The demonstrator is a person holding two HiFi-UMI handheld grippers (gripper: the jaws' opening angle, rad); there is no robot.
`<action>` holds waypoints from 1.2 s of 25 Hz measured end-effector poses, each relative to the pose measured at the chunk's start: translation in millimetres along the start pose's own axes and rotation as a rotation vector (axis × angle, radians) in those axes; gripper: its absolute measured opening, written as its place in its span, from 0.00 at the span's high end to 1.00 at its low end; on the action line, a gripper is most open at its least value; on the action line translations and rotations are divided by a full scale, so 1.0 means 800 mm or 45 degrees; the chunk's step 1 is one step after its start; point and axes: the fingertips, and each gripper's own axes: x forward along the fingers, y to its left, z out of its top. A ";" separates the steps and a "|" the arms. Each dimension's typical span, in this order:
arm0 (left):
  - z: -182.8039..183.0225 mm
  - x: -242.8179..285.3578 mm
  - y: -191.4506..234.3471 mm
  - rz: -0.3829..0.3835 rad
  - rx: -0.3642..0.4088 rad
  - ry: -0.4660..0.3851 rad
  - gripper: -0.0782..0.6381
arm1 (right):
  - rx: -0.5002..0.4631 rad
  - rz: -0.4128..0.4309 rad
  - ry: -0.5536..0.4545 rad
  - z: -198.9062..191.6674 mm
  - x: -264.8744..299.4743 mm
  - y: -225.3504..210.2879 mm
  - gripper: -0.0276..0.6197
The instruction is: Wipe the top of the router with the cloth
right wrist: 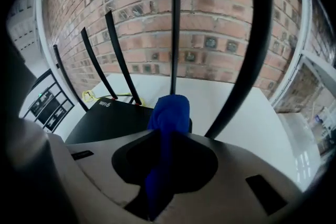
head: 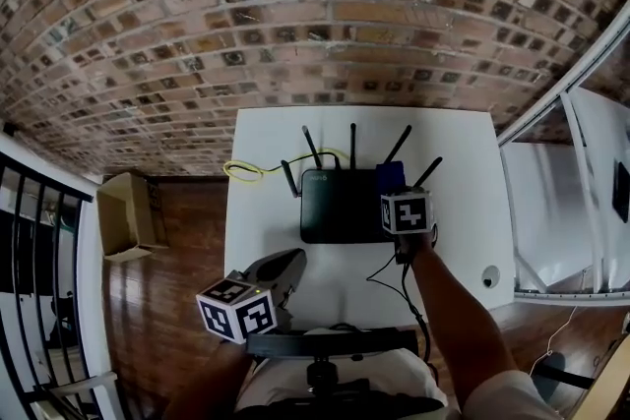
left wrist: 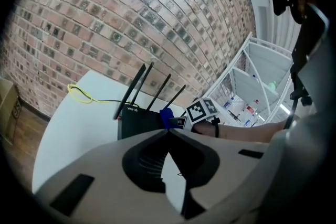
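Observation:
A black router [head: 340,207] with several upright antennas lies flat at the middle of a white table [head: 266,143]. My right gripper [head: 394,194] is over the router's right rear corner, shut on a bunched blue cloth [head: 390,176]. In the right gripper view the cloth [right wrist: 169,113] sticks out past the jaws above the router's top [right wrist: 105,118], between two antennas. My left gripper [head: 293,258] hangs over the table's front left, apart from the router. Its jaws meet at the tips [left wrist: 168,132] with nothing between them.
A yellow cable [head: 246,172] loops behind the router's left side. A thin black cable [head: 394,275] trails across the table's front. A small white round thing [head: 490,276] sits at the right edge. A cardboard box [head: 123,216] stands on the floor left, a brick wall behind.

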 end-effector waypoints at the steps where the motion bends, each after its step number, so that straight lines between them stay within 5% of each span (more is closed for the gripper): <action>1: 0.001 0.003 -0.002 -0.002 0.007 0.001 0.85 | 0.002 -0.023 0.000 -0.002 -0.002 -0.008 0.82; 6: 0.003 0.011 -0.010 -0.012 0.027 0.012 0.85 | -0.001 -0.090 -0.022 -0.008 -0.012 -0.027 0.82; 12: -0.005 0.005 -0.009 -0.016 0.009 0.023 0.85 | 0.021 -0.048 -0.120 0.008 -0.034 -0.012 0.82; 18: -0.011 -0.010 0.002 0.013 -0.016 -0.001 0.85 | 0.002 0.127 -0.233 0.038 -0.062 0.062 0.82; 25: -0.024 -0.029 0.013 0.040 -0.055 -0.011 0.85 | -0.115 0.541 -0.233 0.019 -0.083 0.229 0.82; 30: -0.033 -0.043 0.020 0.063 -0.074 -0.018 0.85 | -0.248 0.486 -0.063 -0.036 -0.037 0.263 0.82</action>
